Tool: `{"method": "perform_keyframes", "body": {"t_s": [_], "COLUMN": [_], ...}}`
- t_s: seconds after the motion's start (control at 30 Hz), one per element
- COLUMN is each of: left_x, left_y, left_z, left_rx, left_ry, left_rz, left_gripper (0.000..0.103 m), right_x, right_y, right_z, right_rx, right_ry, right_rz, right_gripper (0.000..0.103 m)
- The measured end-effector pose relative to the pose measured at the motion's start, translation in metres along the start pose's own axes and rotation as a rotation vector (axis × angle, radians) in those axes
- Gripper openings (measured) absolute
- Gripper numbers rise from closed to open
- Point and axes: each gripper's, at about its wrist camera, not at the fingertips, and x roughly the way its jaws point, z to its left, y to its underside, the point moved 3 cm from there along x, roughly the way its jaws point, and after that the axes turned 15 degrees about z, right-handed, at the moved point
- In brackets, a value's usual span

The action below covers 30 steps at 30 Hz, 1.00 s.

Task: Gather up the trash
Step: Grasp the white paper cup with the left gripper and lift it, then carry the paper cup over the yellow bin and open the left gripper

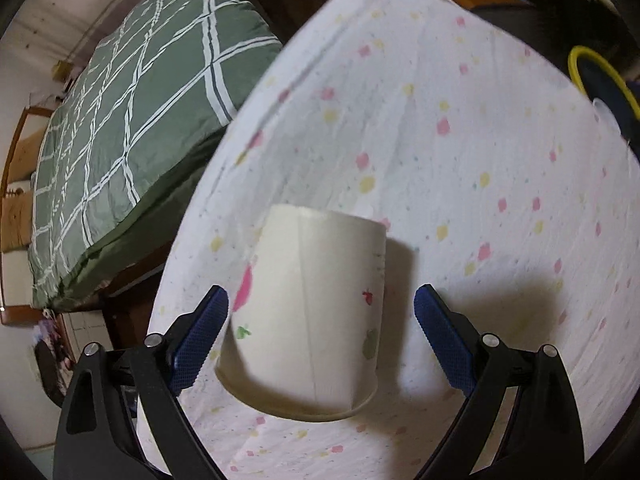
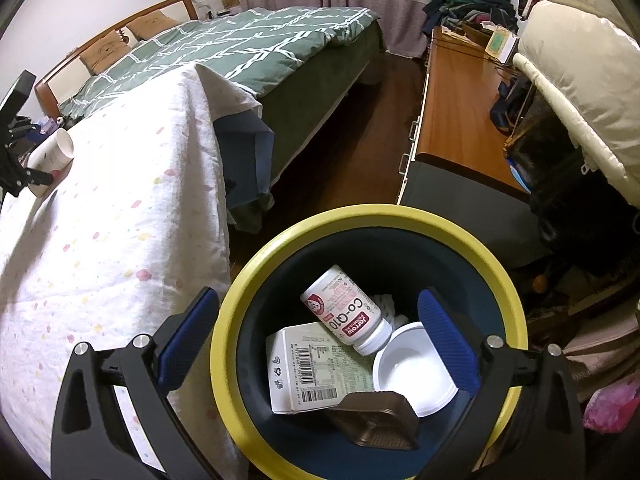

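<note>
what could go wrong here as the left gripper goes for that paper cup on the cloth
1. The white paper cup lies on its side between the open left gripper; a pad nudging it first could roll it away across the spotted white cloth.
2. Thin paper may crush if squeezed hard.
3. The yellow-rimmed bin already holds a pill bottle, carton and white bowl; the cup could bounce off them.

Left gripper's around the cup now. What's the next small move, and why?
Probably close the left gripper on the paper cup: it lies on its side on the cloth between the open blue pads, not yet gripped. The bin waits under the right gripper.
</note>
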Motion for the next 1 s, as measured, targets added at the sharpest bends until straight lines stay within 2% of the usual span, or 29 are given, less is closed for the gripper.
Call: {"method": "perform_keyframes", "body": {"t_s": [0.03,0.1,0.3,0.4,0.63,0.8,1.0], "left_x": [0.002,0.006,0.004,-0.009,-0.052,-0.090,-0.135], "left_y": [0.000,0.000,0.009,0.019,0.043,0.046,0.025], "left_z": [-0.002,-0.004,-0.009,-0.015,-0.043,-0.100,-0.204], "left_rx": [0.006,0.012,0.018,0.000,-0.031,-0.012,0.099], "left_ry": [-0.008,-0.013,-0.004,0.019,0.025,0.023,0.073], "left_rz": [0.004,0.014,0.004,-0.045,-0.136,-0.180,-0.256], "left_gripper": [0.089,0.077,0.067,0.064,0.064,0.064,0.064], "right_x": [0.001,0.001,-0.004,-0.012,-0.038,-0.063,-0.092], "right_y": [0.000,0.001,0.007,0.014,0.038,0.069,0.105], "right_z": [0.001,0.003,0.006,0.005,0.000,-0.016,-0.040], "right_rx": [-0.002,-0.005,-0.012,-0.010,-0.005,0.013,0.031], "right_ry": [-0.004,-0.009,-0.025,-0.035,-0.050,-0.041,0.001], "right_rz": [0.003,0.005,0.006,-0.007,-0.049,-0.079,-0.116], "right_gripper": [0.095,0.095,0.095,0.095,0.095,0.095,0.095]}}
